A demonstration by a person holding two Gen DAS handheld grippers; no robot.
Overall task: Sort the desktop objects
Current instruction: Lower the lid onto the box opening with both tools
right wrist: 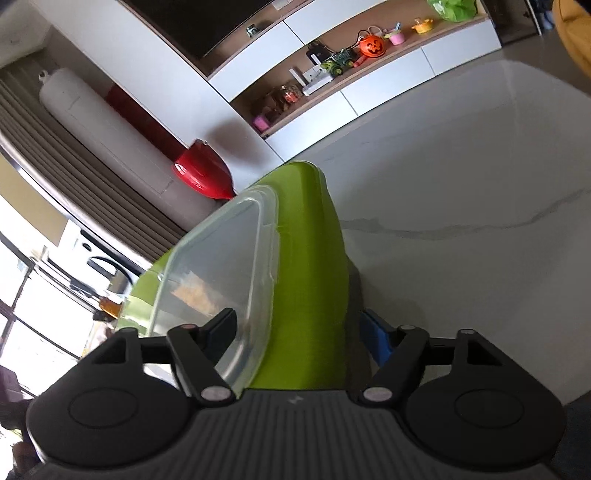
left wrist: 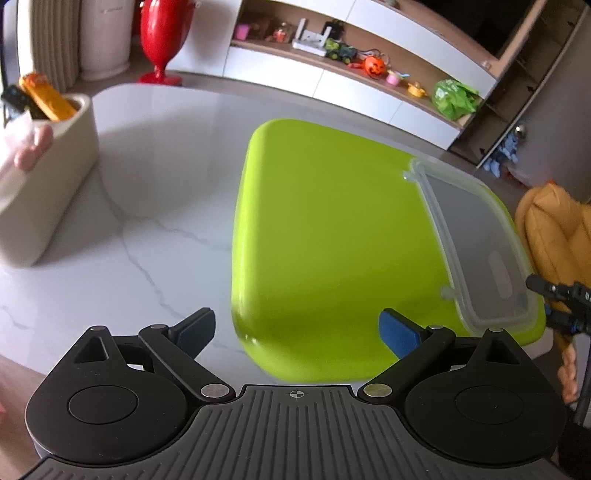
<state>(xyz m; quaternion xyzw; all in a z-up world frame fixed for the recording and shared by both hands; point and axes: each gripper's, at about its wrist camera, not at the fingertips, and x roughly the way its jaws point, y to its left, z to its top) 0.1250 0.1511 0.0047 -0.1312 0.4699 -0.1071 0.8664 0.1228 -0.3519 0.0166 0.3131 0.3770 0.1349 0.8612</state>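
Observation:
A lime-green tray (left wrist: pixel 325 236) lies on the white marble table (left wrist: pixel 159 206). A clear plastic lid (left wrist: pixel 476 243) rests on its right part. My left gripper (left wrist: pixel 295 328) hangs open over the tray's near edge, with nothing between its fingers. In the right wrist view the picture is rolled, and my right gripper (right wrist: pixel 299 328) straddles the edge of the tray (right wrist: pixel 314 280) and the lid (right wrist: pixel 218 266). Its black finger (right wrist: pixel 221 328) lies over the lid. Its blue pad (right wrist: pixel 376 339) stands a dark gap away from the tray's side, so its jaws are open around both.
A cream holder (left wrist: pixel 48 184) with an orange packet (left wrist: pixel 46 98) stands at the table's left. An orange chair cushion (left wrist: pixel 554 229) is past the right edge, where a person's fingers (left wrist: pixel 569 373) show. A red vase (left wrist: pixel 162 33) and a toy shelf (left wrist: pixel 354 59) lie beyond the table.

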